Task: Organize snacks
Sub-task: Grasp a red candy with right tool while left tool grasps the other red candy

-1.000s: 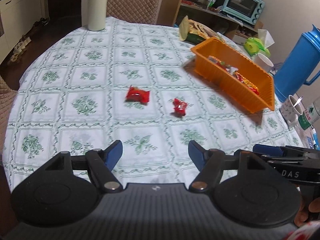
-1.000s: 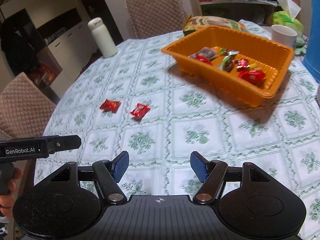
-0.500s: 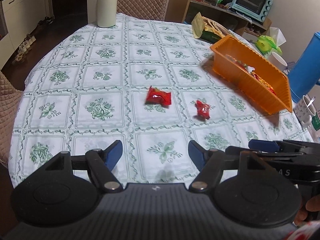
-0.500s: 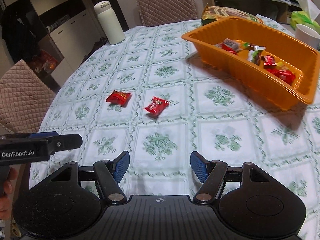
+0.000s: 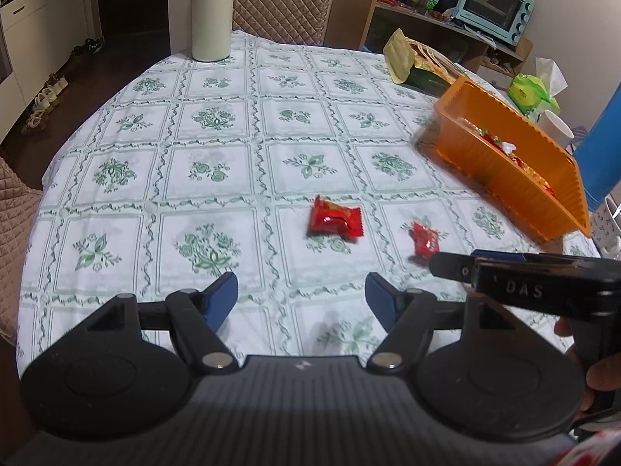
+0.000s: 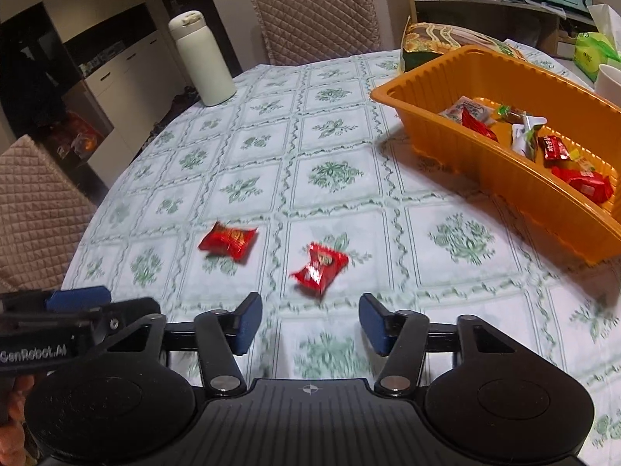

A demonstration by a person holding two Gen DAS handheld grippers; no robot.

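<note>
Two red snack packets lie on the green-patterned tablecloth: a flat one (image 5: pixel 335 220) (image 6: pixel 229 240) and a crumpled one (image 5: pixel 425 240) (image 6: pixel 320 268) to its right. An orange tray (image 5: pixel 516 178) (image 6: pixel 504 178) holding several snacks stands on the right. My left gripper (image 5: pixel 300 301) is open above the cloth, short of the flat packet, nothing between its fingers. My right gripper (image 6: pixel 308 324) hovers just short of the crumpled packet; its jaws are closing with nothing between them. In the left wrist view the right gripper's finger (image 5: pixel 504 268) reaches in beside the crumpled packet.
A white bottle (image 5: pixel 210 11) (image 6: pixel 202 60) stands at the table's far side by a quilted chair (image 6: pixel 316 11). A snack bag (image 5: pixel 419 62) lies behind the tray. A blue jug (image 5: pixel 605 136), mugs (image 5: pixel 557 128) and a green tissue pack (image 5: pixel 531 91) crowd the right edge.
Both grippers have advanced and sunk toward the red packets, which now appear larger and nearer. The right gripper's fingers have narrowed. The packets and tray have stayed where they were.
</note>
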